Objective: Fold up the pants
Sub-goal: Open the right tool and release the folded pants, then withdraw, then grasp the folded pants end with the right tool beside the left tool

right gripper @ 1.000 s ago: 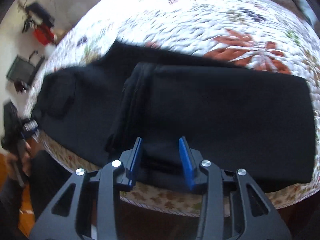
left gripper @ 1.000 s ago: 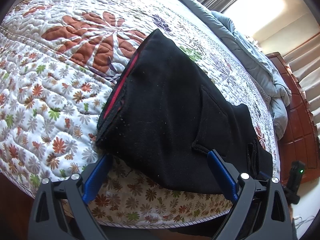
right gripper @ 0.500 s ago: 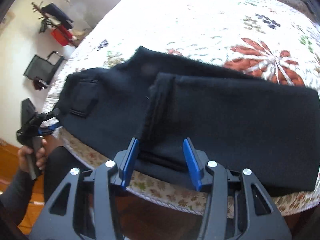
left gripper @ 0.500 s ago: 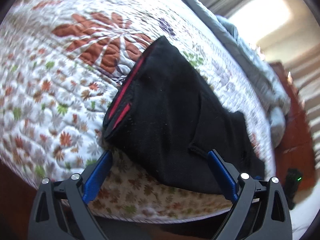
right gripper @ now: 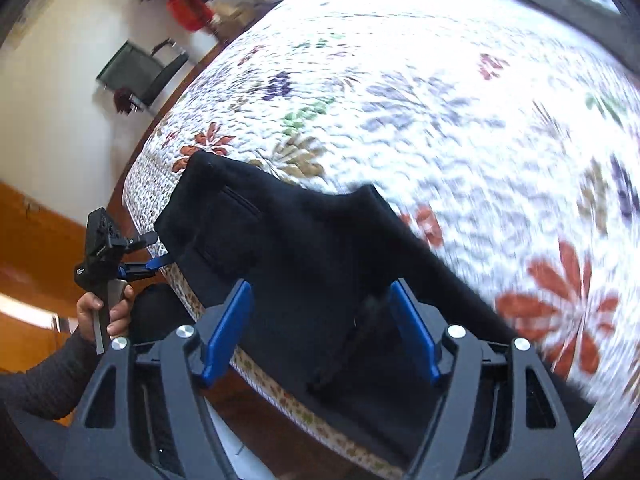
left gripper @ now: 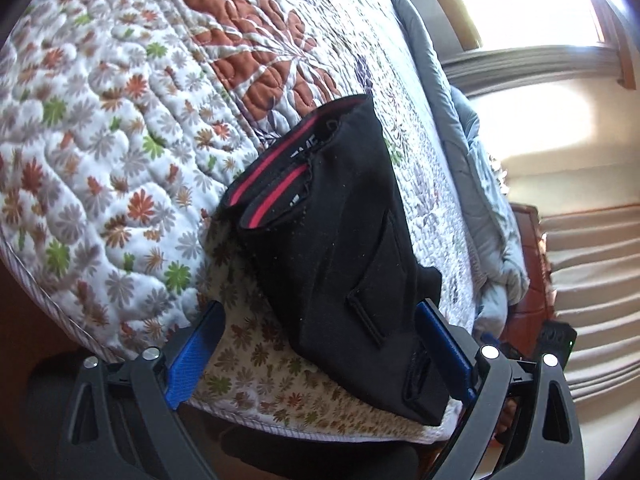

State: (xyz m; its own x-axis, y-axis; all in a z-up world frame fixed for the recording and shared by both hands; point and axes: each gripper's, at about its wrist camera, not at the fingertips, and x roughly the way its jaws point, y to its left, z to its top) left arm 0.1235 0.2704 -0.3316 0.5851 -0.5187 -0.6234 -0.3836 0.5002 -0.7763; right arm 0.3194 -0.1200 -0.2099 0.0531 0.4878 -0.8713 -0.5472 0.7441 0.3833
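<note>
Black pants (left gripper: 340, 240) lie folded on the floral quilt near the bed's front edge, the red-striped waistband (left gripper: 272, 188) gaping toward the quilt's middle. My left gripper (left gripper: 320, 336) is open at the bed edge, its blue pads (left gripper: 196, 352) wide on either side of the pocket end without touching cloth. In the right wrist view the pants (right gripper: 312, 248) run from the pocket end to the folded leg. My right gripper (right gripper: 320, 320) hovers above the fold's edge with its jaws opening and no cloth pressed between them. A hand (right gripper: 104, 312) holds the left gripper (right gripper: 154, 250) at the waist corner.
The quilt (left gripper: 120, 140) covers the bed, with a grey duvet (left gripper: 480, 200) bunched along its far side. Beyond the bed are a wooden floor (right gripper: 36, 232), a dark chair (right gripper: 144, 72) and a red object (right gripper: 188, 10) by the wall. A black device with a green light (left gripper: 558, 338) shows at right.
My right gripper's jaws have widened, and it has lifted and swung toward the pocket end. My left gripper has rolled and shifted slightly, and the waistband's red stripes now show more.
</note>
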